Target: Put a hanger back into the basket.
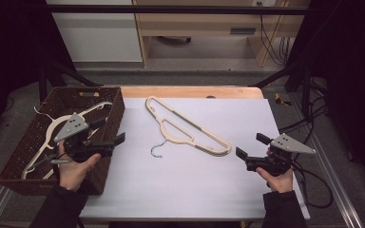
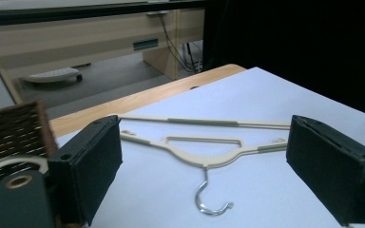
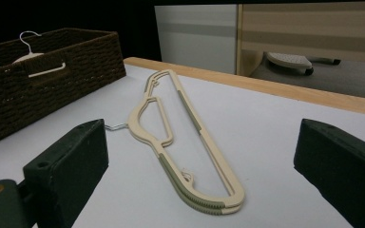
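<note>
Two grippers are waiting with jaws released, holding nothing. Between them the cream hanger (image 1: 188,127) is lying flat on the white sheet (image 1: 247,190), its long axis running diagonally. The left gripper (image 1: 109,134), over the basket (image 1: 117,105) edge, is facing its hook; the right gripper (image 1: 249,145) is sitting closer to its far end.

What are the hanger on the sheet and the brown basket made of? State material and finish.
Hanger: likely matt cream plastic, moulded smooth, with greyer ribbed grip strips and a shiny wire hook, probably metal. Basket: dark brown woven wicker or similar fibre, by its coarse plaited texture.
</note>
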`<control>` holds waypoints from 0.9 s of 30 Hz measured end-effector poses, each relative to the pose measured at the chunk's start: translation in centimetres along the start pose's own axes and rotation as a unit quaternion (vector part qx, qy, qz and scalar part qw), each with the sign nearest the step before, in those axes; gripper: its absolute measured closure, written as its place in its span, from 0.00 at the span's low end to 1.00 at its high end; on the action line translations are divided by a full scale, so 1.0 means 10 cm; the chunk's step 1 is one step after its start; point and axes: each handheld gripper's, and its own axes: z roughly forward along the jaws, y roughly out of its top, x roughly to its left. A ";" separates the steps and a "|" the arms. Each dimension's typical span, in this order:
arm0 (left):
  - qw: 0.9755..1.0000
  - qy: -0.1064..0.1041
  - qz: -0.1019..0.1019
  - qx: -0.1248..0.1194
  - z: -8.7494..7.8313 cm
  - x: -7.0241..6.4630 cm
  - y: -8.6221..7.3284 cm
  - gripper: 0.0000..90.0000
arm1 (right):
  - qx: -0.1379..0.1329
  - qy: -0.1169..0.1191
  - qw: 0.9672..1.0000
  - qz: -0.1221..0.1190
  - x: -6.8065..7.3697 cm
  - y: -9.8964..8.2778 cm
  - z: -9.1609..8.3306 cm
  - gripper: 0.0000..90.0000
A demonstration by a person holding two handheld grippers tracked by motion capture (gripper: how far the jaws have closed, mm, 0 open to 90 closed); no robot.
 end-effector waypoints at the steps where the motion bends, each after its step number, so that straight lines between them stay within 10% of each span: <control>1: 1.000 -0.003 0.000 0.001 0.03 -0.02 0.00 0.13 | 0.002 0.001 1.000 -0.001 0.00 0.00 0.00 0.05; 27: 0.995 -0.021 0.007 0.098 1.14 -0.21 -0.31 0.19 | 0.003 0.012 1.000 -0.005 0.03 -0.01 0.03 0.05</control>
